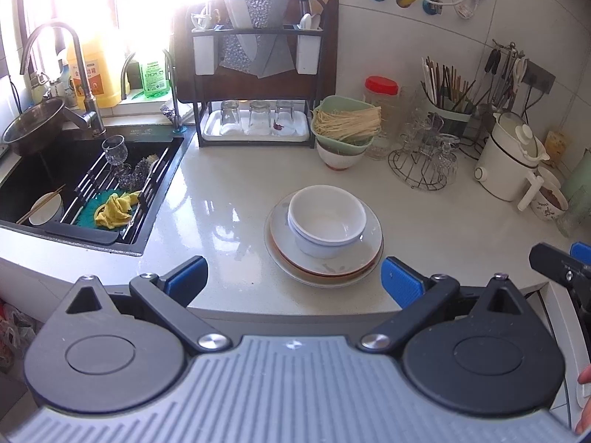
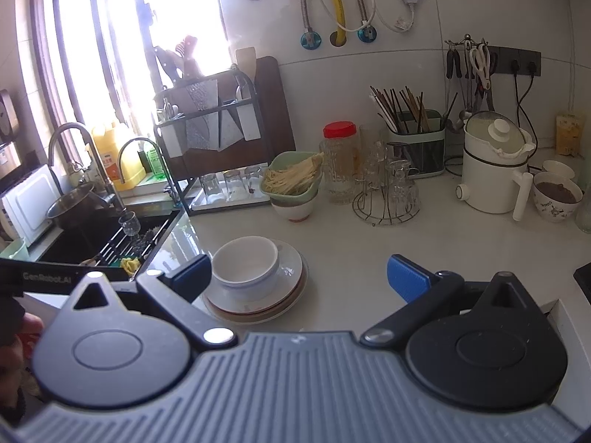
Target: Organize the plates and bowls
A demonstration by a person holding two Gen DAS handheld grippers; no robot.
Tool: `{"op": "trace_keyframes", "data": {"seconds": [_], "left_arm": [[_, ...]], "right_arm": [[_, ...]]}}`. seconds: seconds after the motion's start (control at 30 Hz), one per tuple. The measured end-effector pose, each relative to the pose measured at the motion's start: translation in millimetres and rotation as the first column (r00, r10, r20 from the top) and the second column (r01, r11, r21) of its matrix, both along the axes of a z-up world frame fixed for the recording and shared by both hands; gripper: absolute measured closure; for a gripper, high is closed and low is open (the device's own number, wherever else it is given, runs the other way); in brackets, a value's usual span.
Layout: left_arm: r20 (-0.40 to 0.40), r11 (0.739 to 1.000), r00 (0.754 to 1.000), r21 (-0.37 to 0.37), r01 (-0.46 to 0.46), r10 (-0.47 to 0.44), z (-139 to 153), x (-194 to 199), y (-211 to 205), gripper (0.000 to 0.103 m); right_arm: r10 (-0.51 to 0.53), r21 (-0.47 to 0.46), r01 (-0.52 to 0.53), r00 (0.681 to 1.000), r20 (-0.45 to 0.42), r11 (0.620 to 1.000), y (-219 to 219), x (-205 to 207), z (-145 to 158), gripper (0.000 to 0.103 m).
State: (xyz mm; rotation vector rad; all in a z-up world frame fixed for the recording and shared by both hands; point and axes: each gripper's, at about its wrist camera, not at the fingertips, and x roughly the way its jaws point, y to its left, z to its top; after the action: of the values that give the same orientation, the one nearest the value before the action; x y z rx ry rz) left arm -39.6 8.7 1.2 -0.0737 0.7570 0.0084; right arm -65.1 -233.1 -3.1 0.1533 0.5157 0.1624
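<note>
Countertop [image 1: 229, 229]: nested bowls [image 1: 327, 219] on stacked plates [image 1: 325, 262]

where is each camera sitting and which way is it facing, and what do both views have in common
Left wrist: sits on the left gripper, looking forward over the counter at the stacked bowls on plates, sink on the left; its own open blue-padded fingers show, plus the right gripper's tip at the right edge.
Right wrist: sits on the right gripper, facing the same counter from further right; its open fingers show, a hand at lower left.
Shared: bowls and plates, sink, white kettle.
</note>
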Motion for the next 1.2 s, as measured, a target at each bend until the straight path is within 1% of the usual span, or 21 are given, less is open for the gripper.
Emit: {"op": "trace_keyframes", "data": {"seconds": [0.13,0.33,0.5,0.83,1.0,1.2], "left_arm": [[-0.012,1.000,1.000,0.003,0.005,-0.005,-1.2,0.6,-0.3,0.001],[0.005,1.000,1.000,0.015,0.023,-0.023,2.4,1.9,-1.8,0.001],[0.004,0.999,0.999,0.006,0.038,-0.038,2.4,2.5,-2.0,0.001],[-0.006,1.000,1.000,0.011,0.025,-0.025,0.1,5.2,-0.4,0.001],[-0.010,1.000,1.000,-0.001,0.004,-0.004,-1.6,6.5,2.5,0.001],[-0.022,1.000,1.000,-0.010,0.012,-0.013,-4.1,7.1,2.6,0.002]], "right_arm": [[0.001,-0.002,-0.001,1.000,-0.001,1.000,1.5,-2.1,-0.4,0.000],[-0.015,-0.006,0.015,1.000,-0.008,1.000,1.1,-0.9,-0.7,0.000],[-0.016,-0.010,0.016,1.000,-0.010,1.000,1.8,-1.4,-0.8,0.000],[-0.022,-0.016,0.022,1.000,-0.018,1.000,4.1,-0.4,0.2,0.000],[-0.025,-0.018,0.025,1.000,-0.016,1.000,3.9,-0.1,-0.8,0.000],[-0.025,-0.017,0.024,1.000,-0.018,1.000,3.6,0.5,-1.5,0.000]]}}
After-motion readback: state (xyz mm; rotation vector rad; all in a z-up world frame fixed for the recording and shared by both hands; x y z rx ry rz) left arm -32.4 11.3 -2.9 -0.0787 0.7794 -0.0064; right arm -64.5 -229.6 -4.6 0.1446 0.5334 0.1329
